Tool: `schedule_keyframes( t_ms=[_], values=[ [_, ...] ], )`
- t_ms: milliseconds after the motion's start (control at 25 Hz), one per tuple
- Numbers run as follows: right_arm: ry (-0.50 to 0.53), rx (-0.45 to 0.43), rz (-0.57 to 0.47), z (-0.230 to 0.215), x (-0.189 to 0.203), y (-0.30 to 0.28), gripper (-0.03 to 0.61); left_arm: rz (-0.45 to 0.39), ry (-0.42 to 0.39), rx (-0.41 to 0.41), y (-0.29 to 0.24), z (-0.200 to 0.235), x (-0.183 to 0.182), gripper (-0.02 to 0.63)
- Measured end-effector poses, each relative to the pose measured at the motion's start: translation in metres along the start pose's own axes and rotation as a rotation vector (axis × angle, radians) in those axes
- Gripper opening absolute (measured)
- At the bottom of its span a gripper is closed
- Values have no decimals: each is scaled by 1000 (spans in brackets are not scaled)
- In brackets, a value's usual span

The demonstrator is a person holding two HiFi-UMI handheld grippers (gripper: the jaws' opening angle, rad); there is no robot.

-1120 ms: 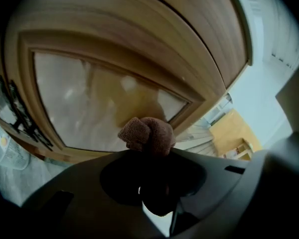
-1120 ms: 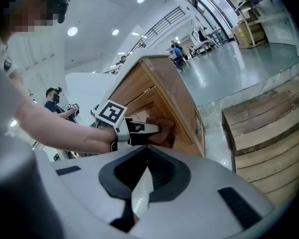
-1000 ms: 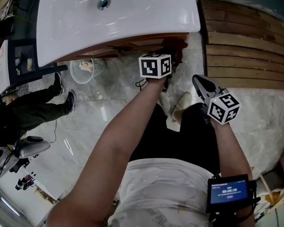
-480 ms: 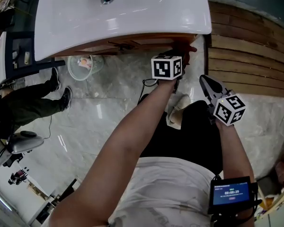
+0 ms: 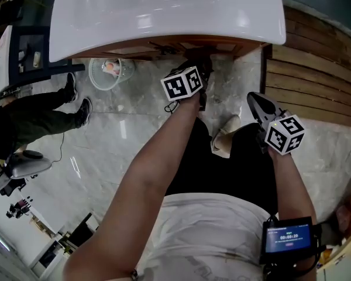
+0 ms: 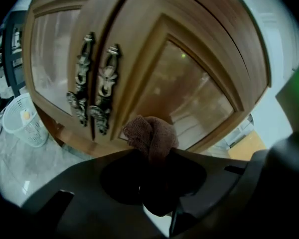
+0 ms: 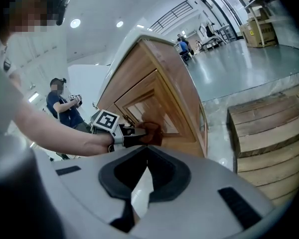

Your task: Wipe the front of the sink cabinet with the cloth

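The wooden sink cabinet [image 6: 154, 68] stands under a white basin top [image 5: 164, 16]; its two doors carry ornate metal handles [image 6: 92, 91]. My left gripper [image 6: 152, 151] is shut on a bunched brown cloth [image 6: 149, 132], which it holds up against the lower part of the right-hand door panel. From above, the left gripper [image 5: 198, 69] reaches in under the basin's front edge. The right gripper view shows the cloth [image 7: 150, 133] touching the cabinet front [image 7: 159, 91]. My right gripper [image 5: 253, 100] hangs back from the cabinet, to the right, shut and holding nothing.
A white mesh waste basket [image 5: 108, 74] stands on the marble floor left of the cabinet. A slatted wooden platform [image 5: 322, 92] lies to the right. Another person [image 5: 35, 127] stands at the left. My own shoe [image 5: 225, 139] is below the cabinet front.
My left gripper has slid to the left along the cabinet front with the cloth. The right gripper has stayed where it was.
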State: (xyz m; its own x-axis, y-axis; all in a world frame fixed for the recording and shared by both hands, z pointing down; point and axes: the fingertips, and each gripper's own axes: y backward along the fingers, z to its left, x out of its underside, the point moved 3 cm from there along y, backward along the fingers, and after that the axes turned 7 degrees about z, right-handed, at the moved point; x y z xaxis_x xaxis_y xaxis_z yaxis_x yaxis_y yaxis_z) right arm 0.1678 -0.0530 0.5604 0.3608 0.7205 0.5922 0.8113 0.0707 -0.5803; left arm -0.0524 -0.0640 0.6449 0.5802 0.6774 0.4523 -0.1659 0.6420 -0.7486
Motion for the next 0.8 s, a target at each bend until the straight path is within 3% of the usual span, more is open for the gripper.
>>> schedule_keyframes(
  t_ms=[240,360,560,680,800],
  values=[
    [11,-13,16,7,-5,-7,14,-60,102,-43,21,40,-4,104],
    [17,-19,21,10,-5,-8,14,-47,105,-62,23,50,2,104],
    [10,-13,13,8,-5,-9,14,-42,187,-131,24,82,9,104],
    [-1,-4,5,4,1,-7,14,-45,158,-125,19,84,6,104],
    [-19,6,-1,0,11,-3,14,-17,54,-105,9,67,7,104]
  ],
)
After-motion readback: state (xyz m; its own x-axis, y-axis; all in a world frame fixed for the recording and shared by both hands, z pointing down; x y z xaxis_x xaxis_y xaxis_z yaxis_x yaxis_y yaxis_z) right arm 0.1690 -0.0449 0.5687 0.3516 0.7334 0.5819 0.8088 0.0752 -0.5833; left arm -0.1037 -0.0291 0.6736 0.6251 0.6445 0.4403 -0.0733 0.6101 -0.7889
